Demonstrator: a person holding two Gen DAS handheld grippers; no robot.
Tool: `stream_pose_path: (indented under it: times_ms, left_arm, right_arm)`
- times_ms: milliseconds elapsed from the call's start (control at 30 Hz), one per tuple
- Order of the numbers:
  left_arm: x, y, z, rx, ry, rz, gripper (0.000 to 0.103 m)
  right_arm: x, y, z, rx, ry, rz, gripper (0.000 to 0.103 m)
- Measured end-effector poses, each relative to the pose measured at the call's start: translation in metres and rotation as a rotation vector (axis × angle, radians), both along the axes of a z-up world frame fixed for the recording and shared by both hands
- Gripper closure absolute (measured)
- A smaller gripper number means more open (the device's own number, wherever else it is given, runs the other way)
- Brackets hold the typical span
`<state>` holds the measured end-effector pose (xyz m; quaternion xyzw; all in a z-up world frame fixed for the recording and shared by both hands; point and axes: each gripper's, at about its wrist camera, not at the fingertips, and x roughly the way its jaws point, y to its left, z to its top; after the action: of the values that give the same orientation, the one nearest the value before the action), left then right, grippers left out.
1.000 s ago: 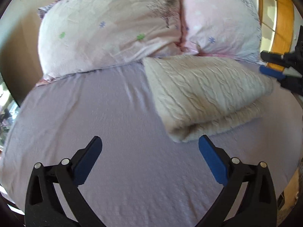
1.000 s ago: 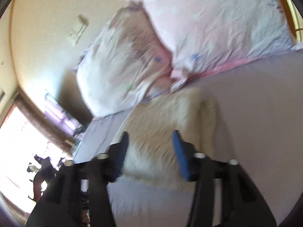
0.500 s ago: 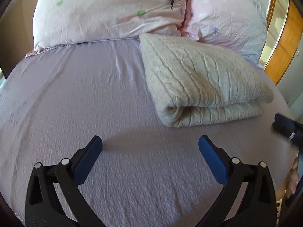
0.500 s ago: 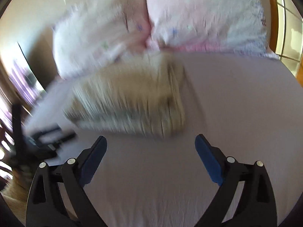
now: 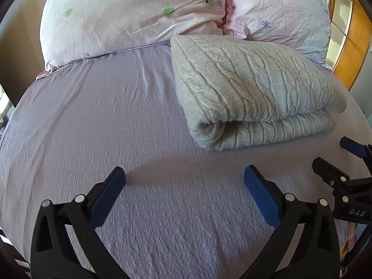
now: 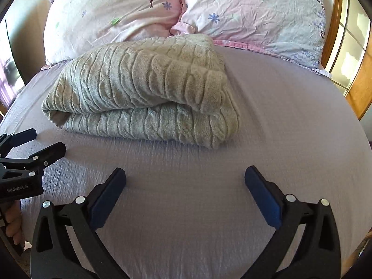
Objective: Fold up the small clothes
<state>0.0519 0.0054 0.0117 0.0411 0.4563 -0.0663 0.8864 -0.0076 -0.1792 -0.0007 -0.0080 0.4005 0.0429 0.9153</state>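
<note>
A cream cable-knit sweater (image 5: 251, 90) lies folded in a thick stack on the lilac bed sheet (image 5: 104, 121), its far edge against the pillows. It also shows in the right wrist view (image 6: 144, 93). My left gripper (image 5: 184, 193) is open and empty, above the sheet in front of the sweater's left end. My right gripper (image 6: 184, 193) is open and empty, in front of the sweater's right end. Each gripper shows at the edge of the other's view, the right one (image 5: 334, 160) and the left one (image 6: 34, 144).
Two pink floral pillows (image 5: 130, 16) (image 5: 283, 11) stand at the head of the bed behind the sweater. A wooden headboard or frame (image 5: 355, 37) rises at the far right. The bed edge drops off on the left (image 6: 14, 97).
Both grippers have drawn back from the sweater toward the near side of the bed. The right gripper has swung level and opened wide. The sweater lies still.
</note>
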Motion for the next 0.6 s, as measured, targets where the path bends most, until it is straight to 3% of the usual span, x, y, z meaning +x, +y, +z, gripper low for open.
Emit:
stream_pose_path:
  times_ms: [600]
  left_arm:
    - [-0.0003, 0.001, -0.0006, -0.003, 0.0, -0.002, 0.002]
  right_arm:
    - [0.0004, 0.0005, 0.0008, -0.001, -0.001, -0.006, 0.001]
